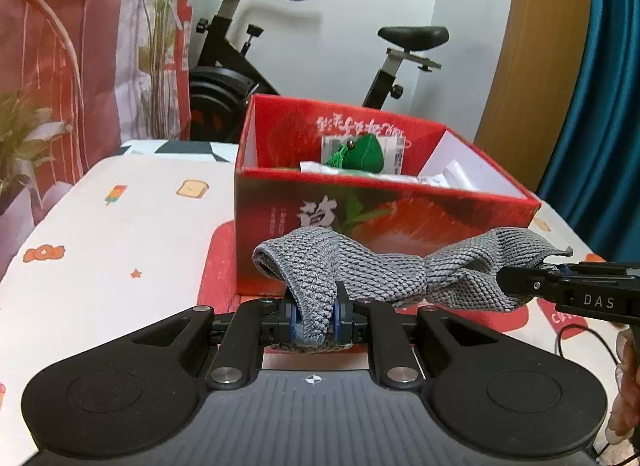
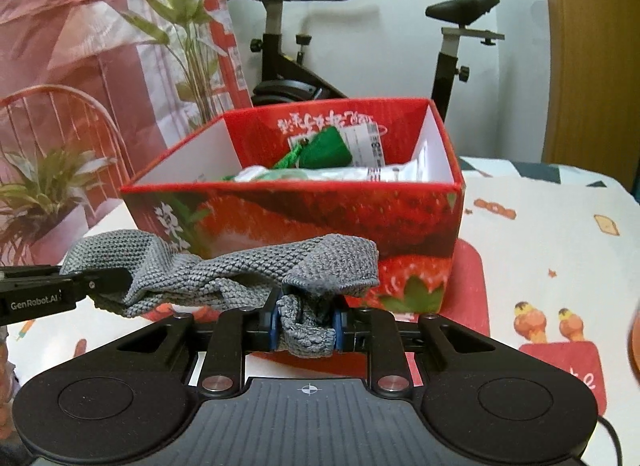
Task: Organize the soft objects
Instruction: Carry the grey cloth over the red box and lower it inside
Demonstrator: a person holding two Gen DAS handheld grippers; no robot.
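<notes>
Left tool [image 1: 314,320] and right tool [image 2: 306,326] each clamped on grey knitted cloth [image 1: 384,270], red box [image 1: 360,209] behind.

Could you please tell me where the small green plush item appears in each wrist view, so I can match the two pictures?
Left wrist view: the green plush item sits just above picture centre, inside the red strawberry box, against its far wall.
Right wrist view: the green plush item lies at picture centre, upper half, in the same box, by a white label.
Shared landmark: the exercise bike saddle behind the box.
</notes>
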